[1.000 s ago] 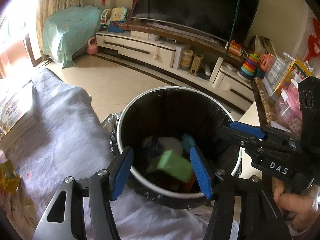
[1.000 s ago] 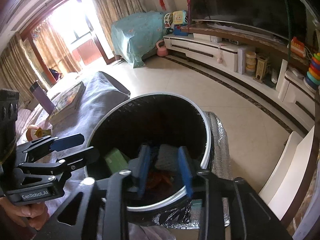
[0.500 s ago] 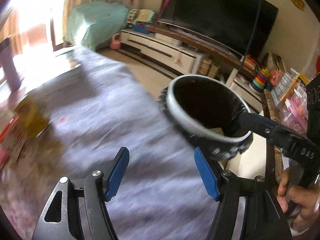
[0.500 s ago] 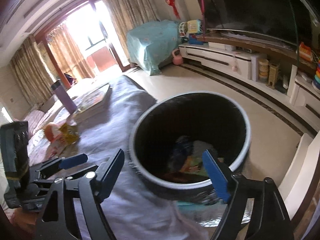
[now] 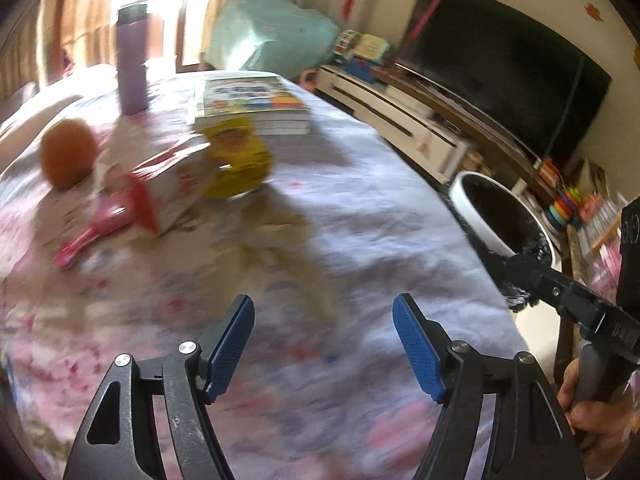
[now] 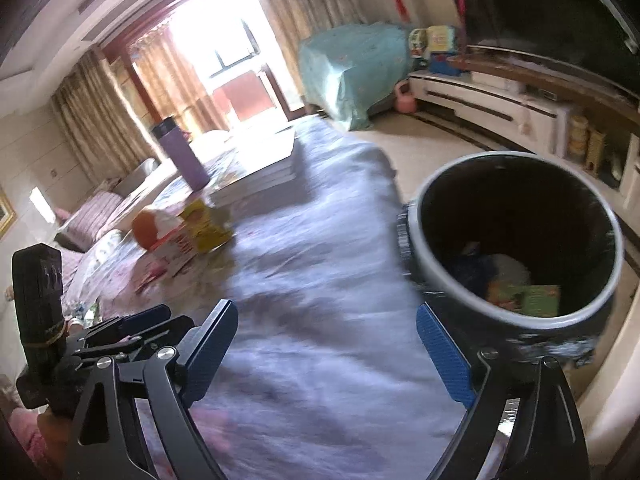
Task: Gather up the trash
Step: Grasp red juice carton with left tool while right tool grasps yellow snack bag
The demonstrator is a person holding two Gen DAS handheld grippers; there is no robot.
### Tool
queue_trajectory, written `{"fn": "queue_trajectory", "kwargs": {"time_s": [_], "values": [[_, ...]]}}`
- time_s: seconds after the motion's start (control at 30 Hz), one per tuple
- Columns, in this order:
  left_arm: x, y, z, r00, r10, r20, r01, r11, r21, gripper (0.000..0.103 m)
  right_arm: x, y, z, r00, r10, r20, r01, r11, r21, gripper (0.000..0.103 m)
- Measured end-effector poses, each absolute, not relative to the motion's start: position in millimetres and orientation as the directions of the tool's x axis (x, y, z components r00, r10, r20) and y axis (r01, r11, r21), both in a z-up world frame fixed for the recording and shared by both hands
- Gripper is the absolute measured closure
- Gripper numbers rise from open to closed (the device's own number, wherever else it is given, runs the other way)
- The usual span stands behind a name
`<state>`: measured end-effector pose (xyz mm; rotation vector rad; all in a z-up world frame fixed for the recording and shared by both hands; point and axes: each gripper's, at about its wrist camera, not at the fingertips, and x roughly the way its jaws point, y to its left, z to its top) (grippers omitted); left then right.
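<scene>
Both the left gripper (image 5: 323, 340) and the right gripper (image 6: 326, 354) are held wide apart and empty above the cloth-covered counter (image 5: 360, 216). The trash is seen further along the counter: a yellow packet (image 5: 238, 160) touching a red-and-white wrapper (image 5: 168, 192), with a pink piece (image 5: 92, 232) beside it. The trash bin (image 6: 516, 240) is set just beside the counter's edge, with scraps already inside.

Cloth-covered tabletop (image 5: 360, 208) as I see it from both wrists.

On it I see a purple bottle (image 5: 131, 64), a stack of books (image 5: 252, 104), a yellow packet (image 5: 238, 158) touching a red-and-white bag (image 5: 168, 188), an orange ball (image 5: 69, 153) and a pink item (image 5: 90, 236).
</scene>
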<state>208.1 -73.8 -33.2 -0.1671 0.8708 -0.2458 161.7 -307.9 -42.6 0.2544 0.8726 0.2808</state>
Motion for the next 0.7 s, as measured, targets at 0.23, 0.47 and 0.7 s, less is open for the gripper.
{"fn": "queue_trajectory", "kwargs": {"time_s": [0.23, 0.47, 0.7], "values": [[198, -34, -35, 0.625, -0.241, -0.743, 0.067, 0.964, -0.257, 0.032, 168, -267, -52, 0.575, 0.396, -0.716, -0.203, 0.917, 0.344, 0.011], [207, -9, -37, 0.636, -0.204, -0.744, 0.032, 0.971, -0.238, 0.031, 177, -227, -62, 0.545, 0.421, -0.725, -0.28, 0.907, 0.315, 0.011], [225, 13, -41, 0.635, -0.166, -0.754, -0.006, 0.976, -0.22, 0.031, 198, -203, -75, 0.505, 0.451, -0.736, -0.3, 0.891, 0.341, 0.011]]}}
